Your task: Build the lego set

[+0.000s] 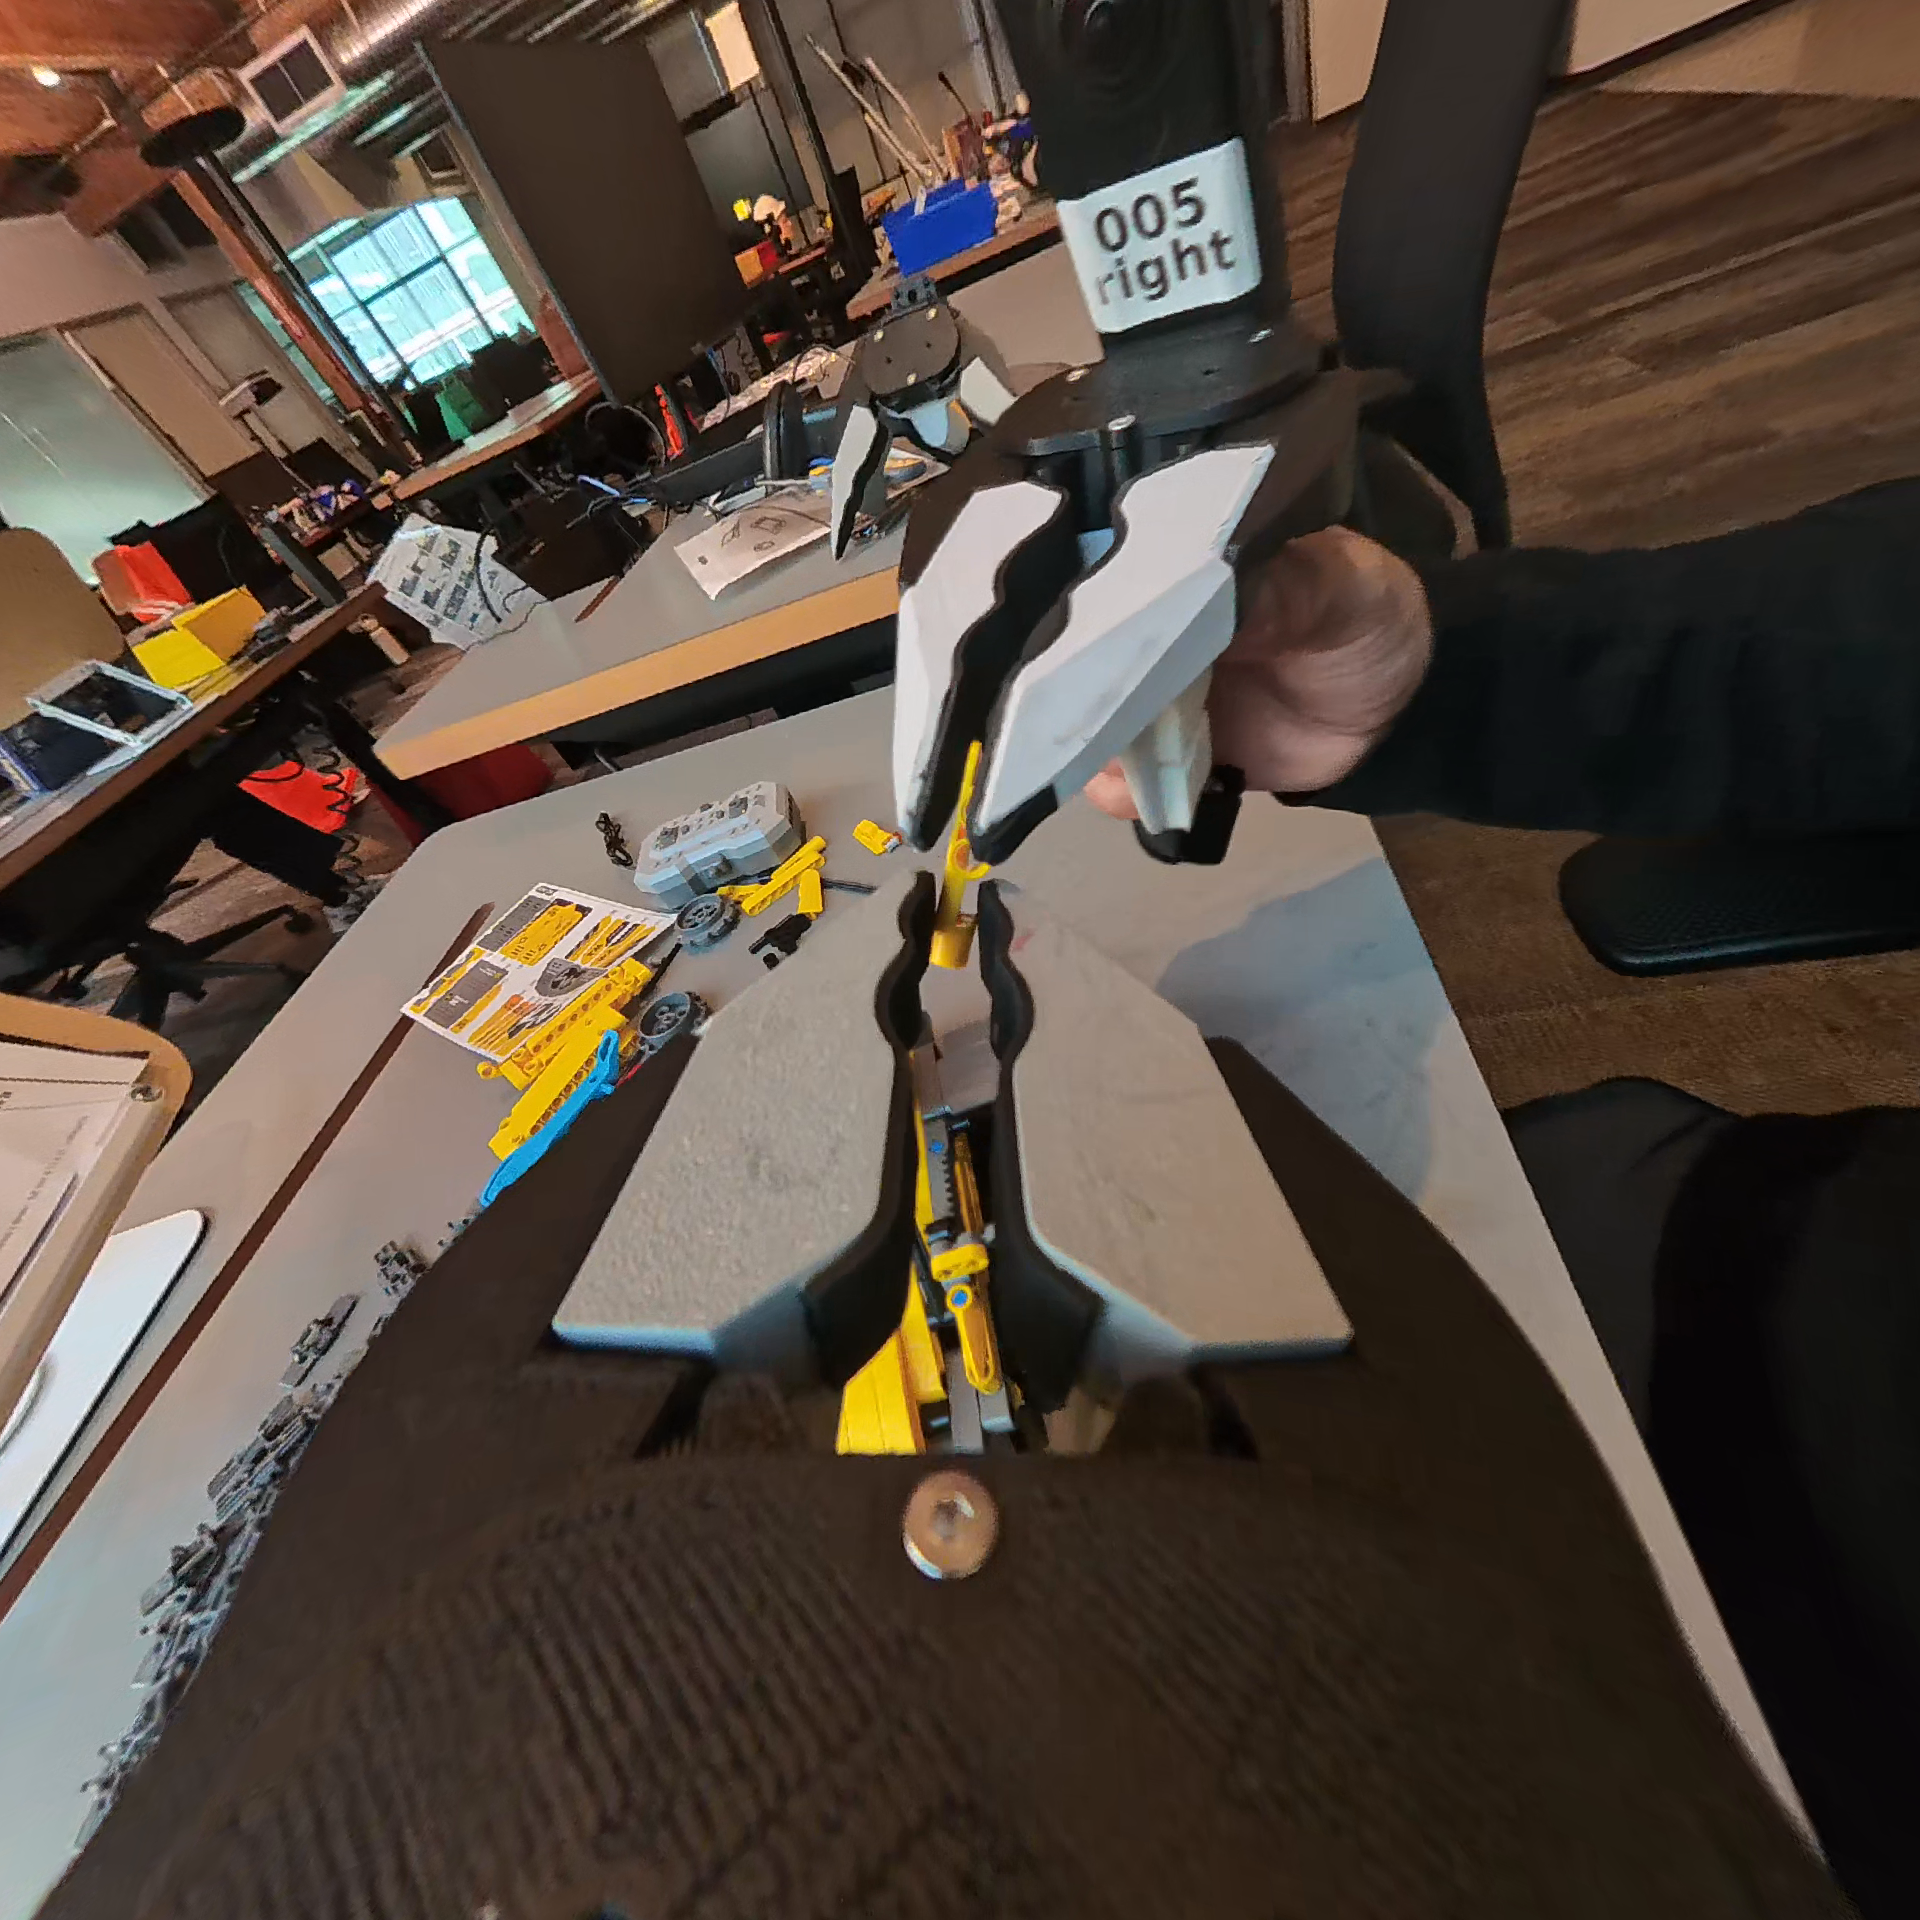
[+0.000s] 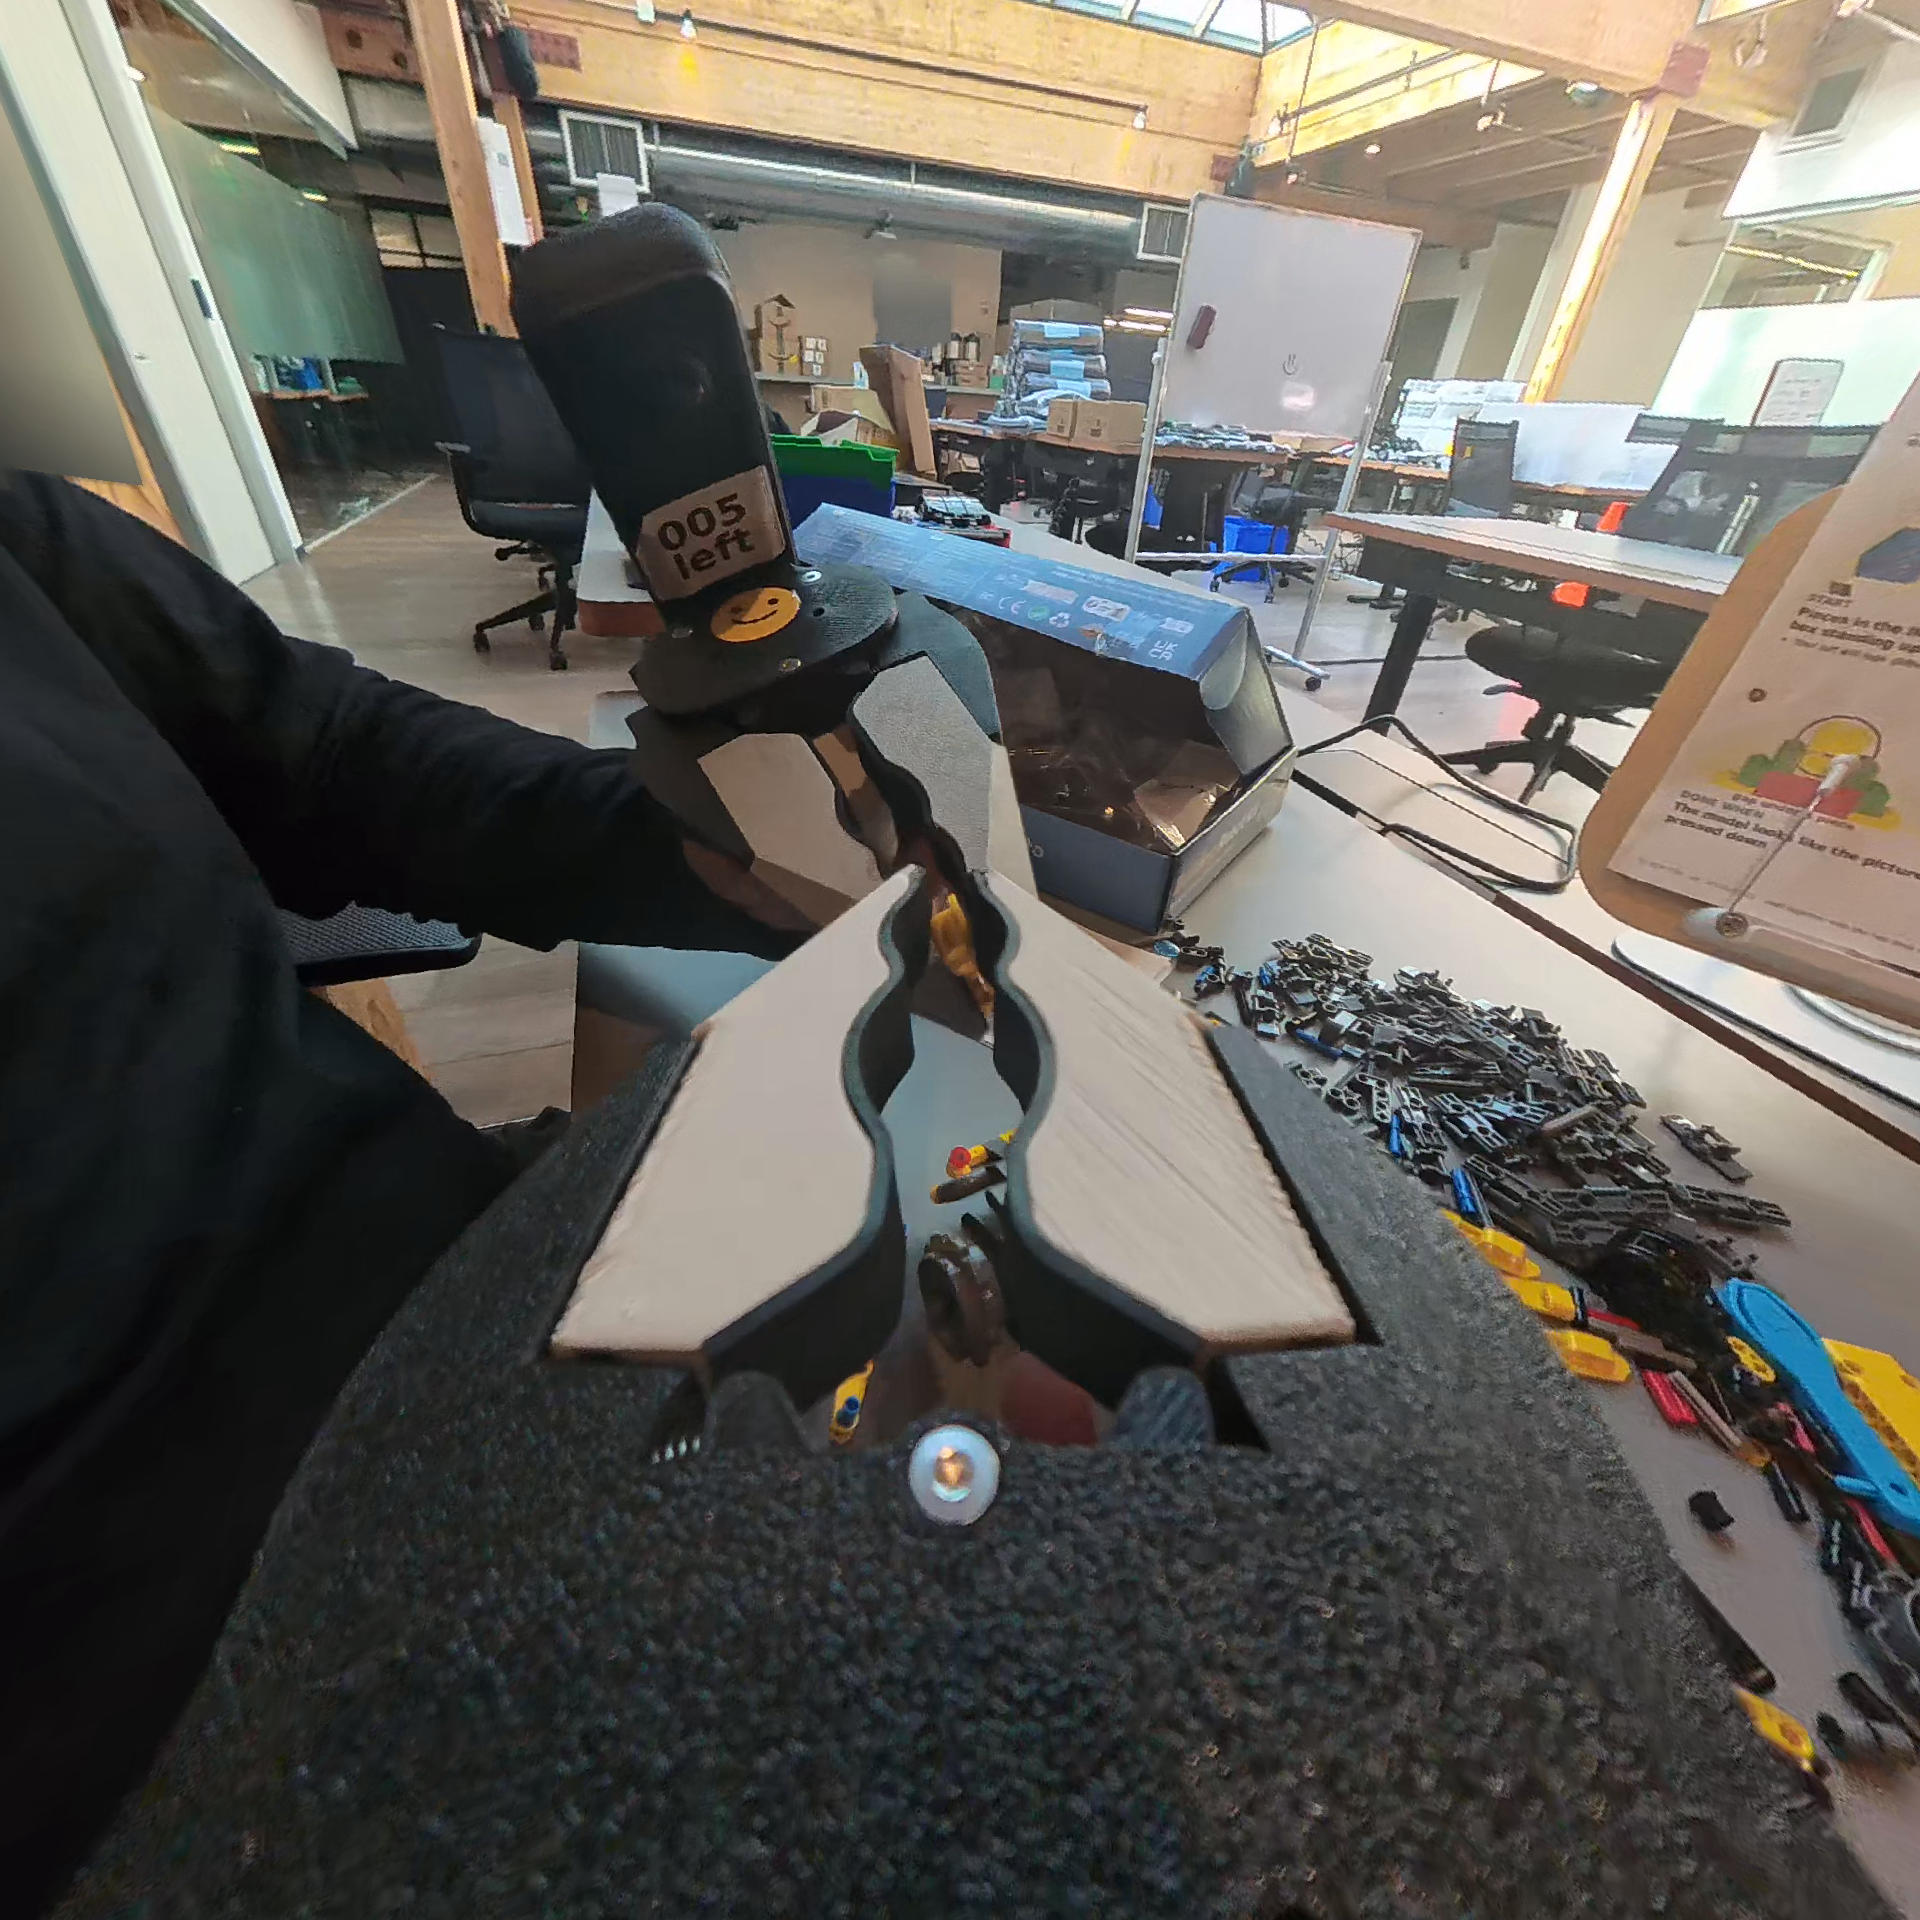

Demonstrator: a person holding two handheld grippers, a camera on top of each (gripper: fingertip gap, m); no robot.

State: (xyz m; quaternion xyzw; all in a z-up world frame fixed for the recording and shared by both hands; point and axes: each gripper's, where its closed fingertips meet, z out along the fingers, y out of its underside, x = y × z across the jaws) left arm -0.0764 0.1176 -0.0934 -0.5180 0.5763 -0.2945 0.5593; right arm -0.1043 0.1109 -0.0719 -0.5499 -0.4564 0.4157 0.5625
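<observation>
My left gripper point(image 1: 953, 894) is shut on a yellow and grey brick assembly point(image 1: 951, 1247) that lies lengthwise between its fingers, and a yellow end piece point(image 1: 951, 930) pokes out at the tips. My right gripper point(image 1: 951, 844) comes down from above, tip to tip with the left, and is shut on a thin yellow part point(image 1: 968, 795) that joins that end piece. In the right wrist view the right gripper point(image 2: 948, 883) pinches the yellow part point(image 2: 958, 940), with the left gripper's fingers point(image 2: 925, 748) just beyond. Both are held above the grey table point(image 1: 1299, 987).
On the table lie an instruction booklet point(image 1: 540, 966), a grey hub block point(image 1: 717, 831), yellow beams point(image 1: 566, 1049), a blue tool point(image 1: 551, 1132) and grey wheels point(image 1: 665, 1013). A pile of small black parts point(image 2: 1455, 1070), an open blue box point(image 2: 1122, 727) and a sign stand point(image 2: 1766, 748) are nearby. A hand point(image 1: 1320, 665) holds the right gripper. Only a small space, under 4 cm, lies between the two pairs of fingers.
</observation>
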